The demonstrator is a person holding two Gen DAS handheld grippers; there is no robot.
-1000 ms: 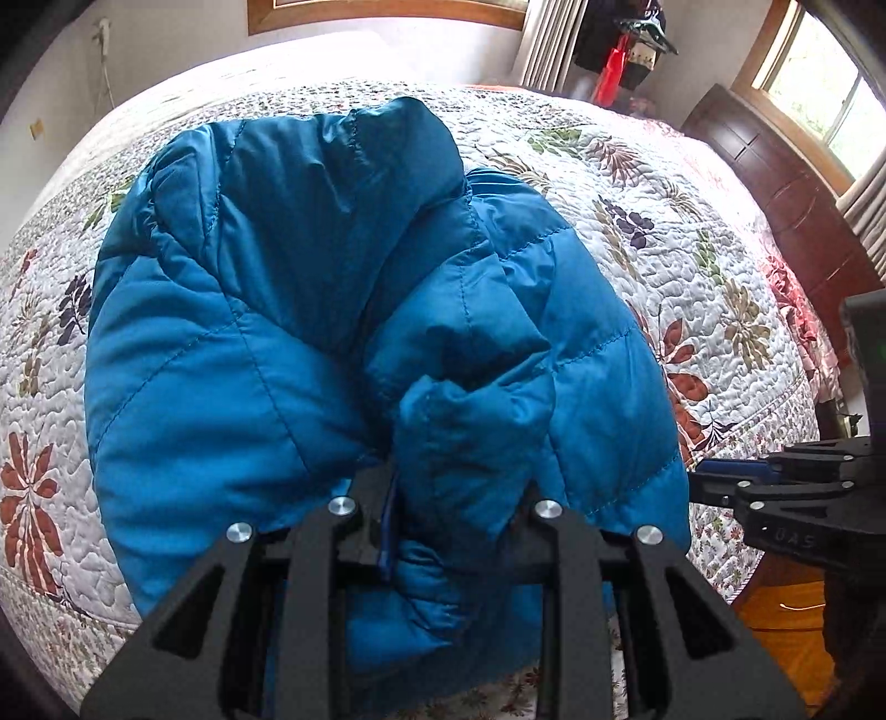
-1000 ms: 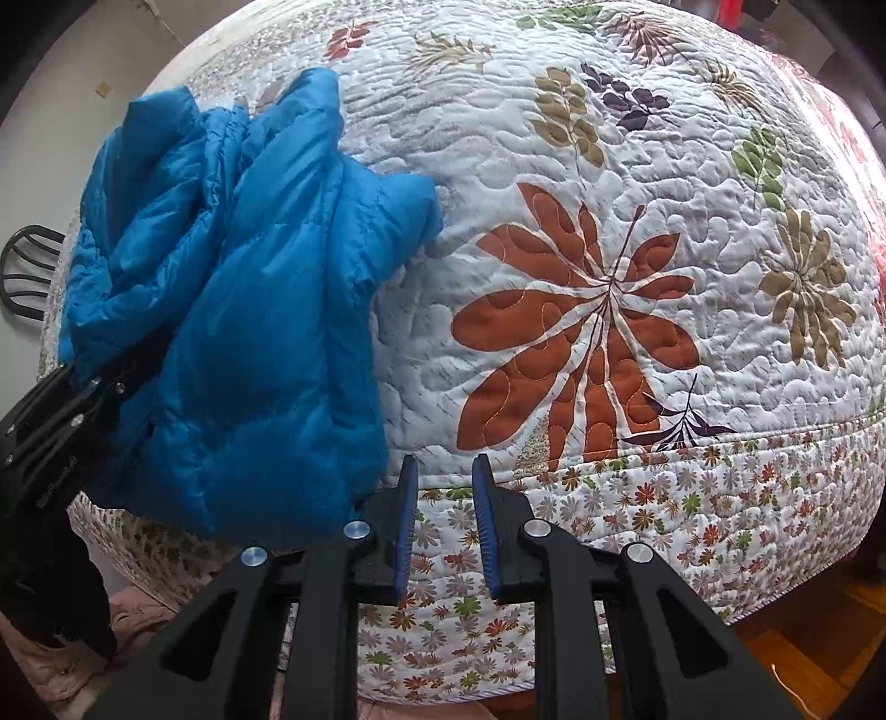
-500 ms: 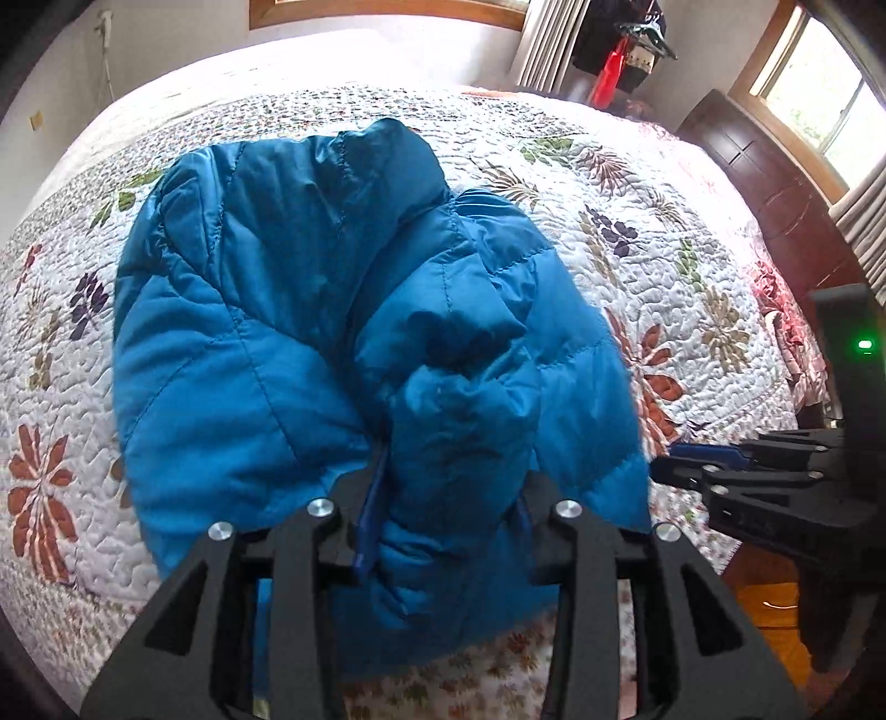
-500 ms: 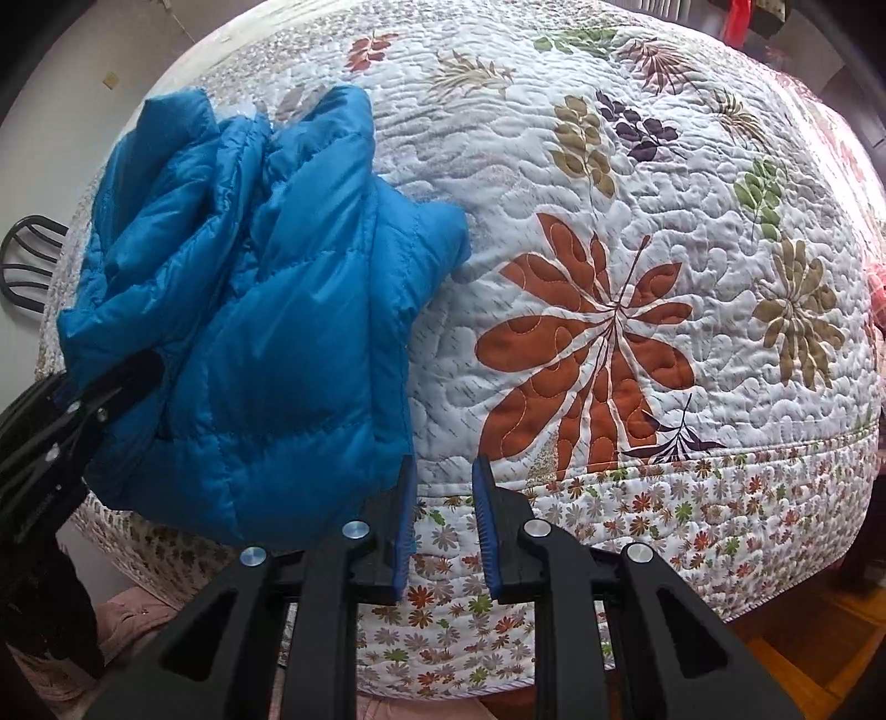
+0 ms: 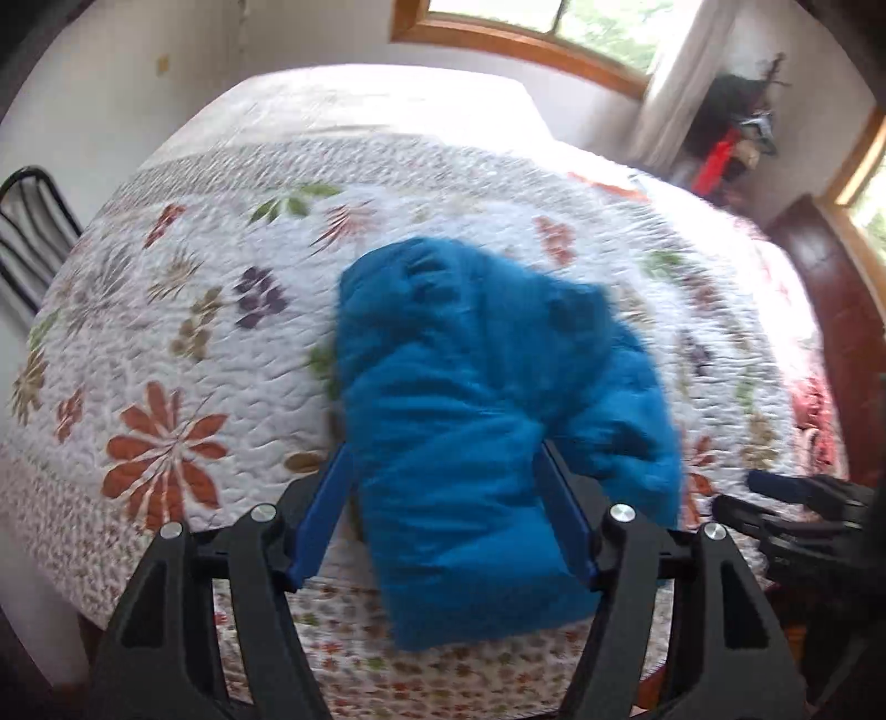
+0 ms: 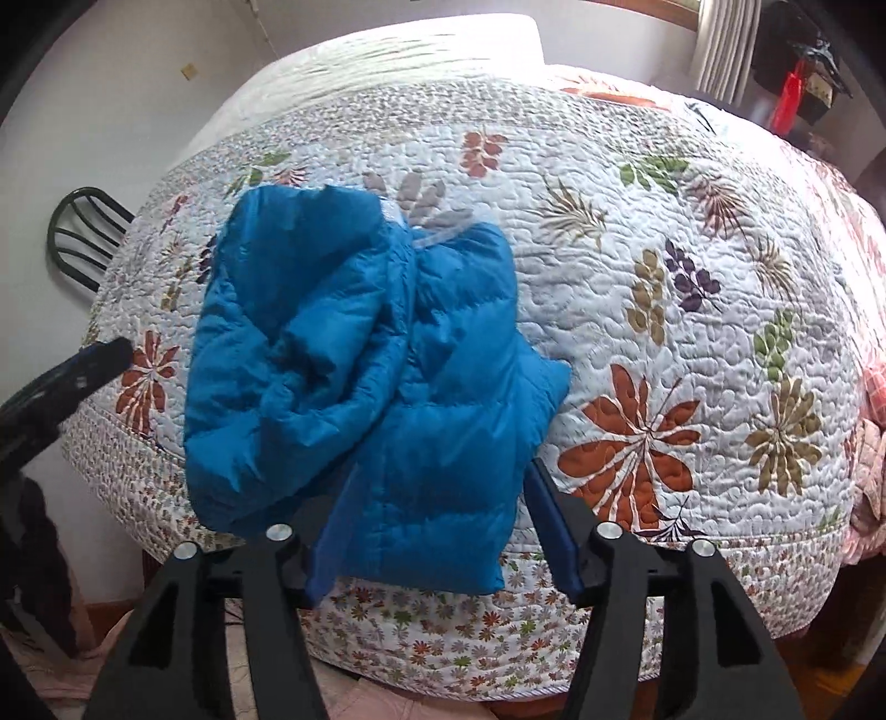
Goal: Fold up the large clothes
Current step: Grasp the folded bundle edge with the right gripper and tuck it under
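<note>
Blue quilted puffer jacket (image 6: 376, 376) lay bundled on floral quilted bed (image 6: 692, 343); both tongs (image 5: 443, 515) (image 6: 437, 526) gaped wide, empty; regrasping probably followed.

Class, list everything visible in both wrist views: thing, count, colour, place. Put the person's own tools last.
Puffy quilted jacket: one, blue, bundled at the bed's near edge.
Floral quilted bedspread: one, white with coloured flowers, covering the bed.
Metal chair: one, dark, left of the bed by the wall.
Wooden window frame: one, brown, on the far wall.
Left gripper: one, black with blue pads, open around the jacket.
Right gripper: one, same colours, open around the jacket.
</note>
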